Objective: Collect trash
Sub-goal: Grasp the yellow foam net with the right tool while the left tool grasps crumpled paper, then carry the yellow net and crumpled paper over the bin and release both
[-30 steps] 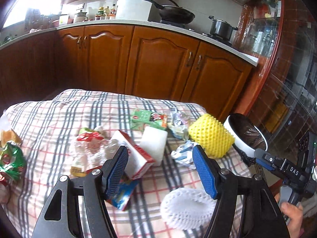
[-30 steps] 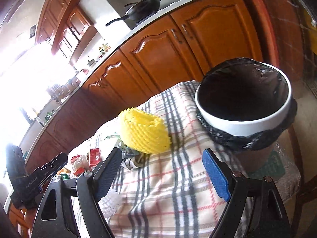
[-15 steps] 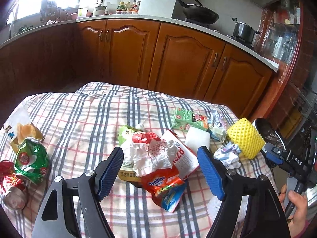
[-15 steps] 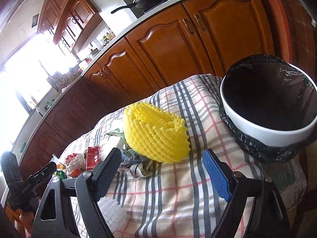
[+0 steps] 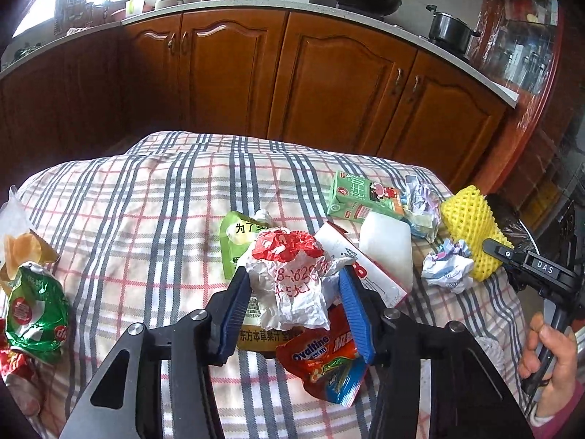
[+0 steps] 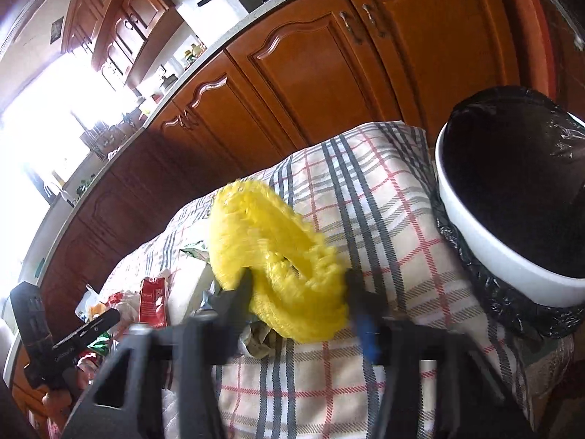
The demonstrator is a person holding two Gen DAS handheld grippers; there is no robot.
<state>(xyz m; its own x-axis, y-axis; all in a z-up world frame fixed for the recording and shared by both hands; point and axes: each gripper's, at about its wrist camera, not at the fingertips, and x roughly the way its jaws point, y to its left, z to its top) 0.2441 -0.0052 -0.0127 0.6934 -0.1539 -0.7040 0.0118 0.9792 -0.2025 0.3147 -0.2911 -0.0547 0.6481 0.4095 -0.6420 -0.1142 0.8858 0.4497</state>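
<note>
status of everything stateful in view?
left gripper: jaws just closing, pressing crumpled wrapper
right gripper: jaws just closing, squeezing yellow foam net
bin: open, bag-lined, looks empty
milk carton: lying flat
cabinet doors: shut

Each camera rides its gripper, angled down close over the plaid tablecloth (image 5: 146, 201) toward the wooden cabinets (image 6: 310, 66). Both views share the yellow foam fruit net (image 5: 471, 226) and the black-lined bin (image 6: 486, 241).
</note>
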